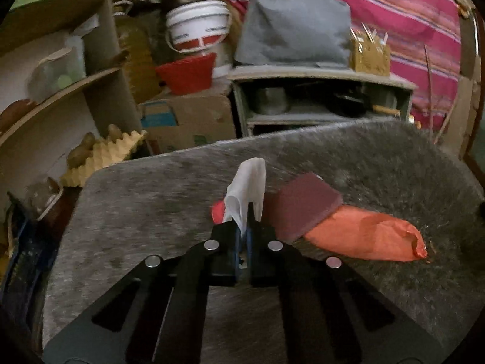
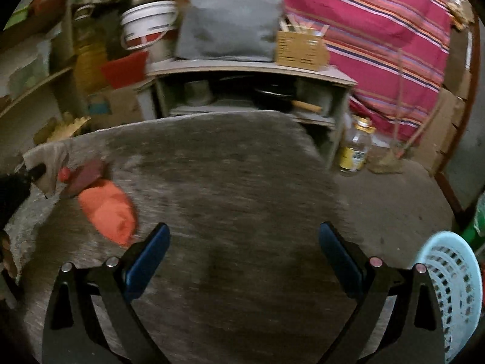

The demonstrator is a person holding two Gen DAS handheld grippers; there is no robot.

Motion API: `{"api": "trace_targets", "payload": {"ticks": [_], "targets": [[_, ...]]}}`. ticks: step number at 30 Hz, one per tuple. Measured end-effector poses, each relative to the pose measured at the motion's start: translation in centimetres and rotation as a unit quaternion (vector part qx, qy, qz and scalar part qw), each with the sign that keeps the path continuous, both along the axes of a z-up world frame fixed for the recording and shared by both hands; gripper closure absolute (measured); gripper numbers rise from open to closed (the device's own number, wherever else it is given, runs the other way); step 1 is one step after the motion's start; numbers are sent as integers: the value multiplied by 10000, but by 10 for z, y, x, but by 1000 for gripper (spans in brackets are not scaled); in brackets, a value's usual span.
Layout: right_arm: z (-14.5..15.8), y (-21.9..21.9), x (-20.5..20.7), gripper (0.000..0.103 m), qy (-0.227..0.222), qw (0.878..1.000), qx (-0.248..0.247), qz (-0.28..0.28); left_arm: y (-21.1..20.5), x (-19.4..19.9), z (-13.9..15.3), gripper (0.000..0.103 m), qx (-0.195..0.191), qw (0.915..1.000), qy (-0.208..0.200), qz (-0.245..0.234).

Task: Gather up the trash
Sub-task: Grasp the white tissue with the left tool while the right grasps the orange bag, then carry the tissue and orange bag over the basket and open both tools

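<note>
Two grippers: both over the grey table (image 2: 230, 163).
Left gripper (image 1: 242, 227): pinched tight on a white tissue (image 1: 247, 188), raised off the surface.
Right gripper (image 2: 242, 242): spread wide, nothing between the pads, bare tabletop ahead.
Trash left: orange wrapper (image 1: 363, 233) flat, maroon packet (image 1: 300, 203) overlapping its near end, both just right of the tissue.
Basket (image 2: 451, 288): pale blue, off the table's right edge.
Far edge: shelf unit (image 2: 251, 72) close behind; floor at right with a bottle (image 2: 356, 148).
</note>
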State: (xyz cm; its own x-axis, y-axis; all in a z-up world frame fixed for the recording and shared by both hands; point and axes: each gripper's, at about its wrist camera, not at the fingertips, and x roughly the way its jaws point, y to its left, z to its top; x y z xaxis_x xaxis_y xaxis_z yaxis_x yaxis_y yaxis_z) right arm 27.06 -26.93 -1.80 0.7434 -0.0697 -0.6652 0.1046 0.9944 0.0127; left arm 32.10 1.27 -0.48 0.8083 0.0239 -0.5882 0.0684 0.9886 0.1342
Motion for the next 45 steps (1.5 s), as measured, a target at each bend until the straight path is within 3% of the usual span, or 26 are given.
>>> {"api": "trace_targets", "payload": {"ticks": [7, 14, 16, 17, 19, 21, 23, 27, 31, 45], "targets": [[-6, 55, 26, 7, 76, 9991, 200, 372, 43, -44, 25, 102, 234, 9992, -241, 214], [-30, 98, 53, 8, 372, 9978, 39, 547, 84, -56, 23, 102, -19, 9992, -163, 352], [-39, 107, 59, 15, 539, 9965, 61, 638, 92, -52, 21, 102, -179, 9991, -88, 368], [-42, 110, 60, 27, 596, 9959, 61, 672, 94, -50, 20, 102, -246, 9990, -59, 368], [-48, 116, 63, 38, 709, 9945, 40, 776, 93, -46, 19, 102, -214, 9991, -51, 352], [-47, 121, 62, 65, 672, 9930, 69, 969, 88, -47, 19, 102, -126, 9994, -90, 317], [-45, 120, 59, 76, 623, 9926, 182, 1023, 84, -48, 20, 102, -101, 9995, -96, 266], [-38, 110, 46, 85, 521, 9925, 251, 1077, 72, -50, 21, 102, -60, 9997, -123, 185], [-18, 89, 26, 86, 299, 9950, 103, 950, 47, -56, 25, 102, -15, 9998, -183, -1], [43, -78, -81, 86, -430, 9985, 123, -326, -84, -81, 37, 102, -36, 9949, -384, -931]]}}
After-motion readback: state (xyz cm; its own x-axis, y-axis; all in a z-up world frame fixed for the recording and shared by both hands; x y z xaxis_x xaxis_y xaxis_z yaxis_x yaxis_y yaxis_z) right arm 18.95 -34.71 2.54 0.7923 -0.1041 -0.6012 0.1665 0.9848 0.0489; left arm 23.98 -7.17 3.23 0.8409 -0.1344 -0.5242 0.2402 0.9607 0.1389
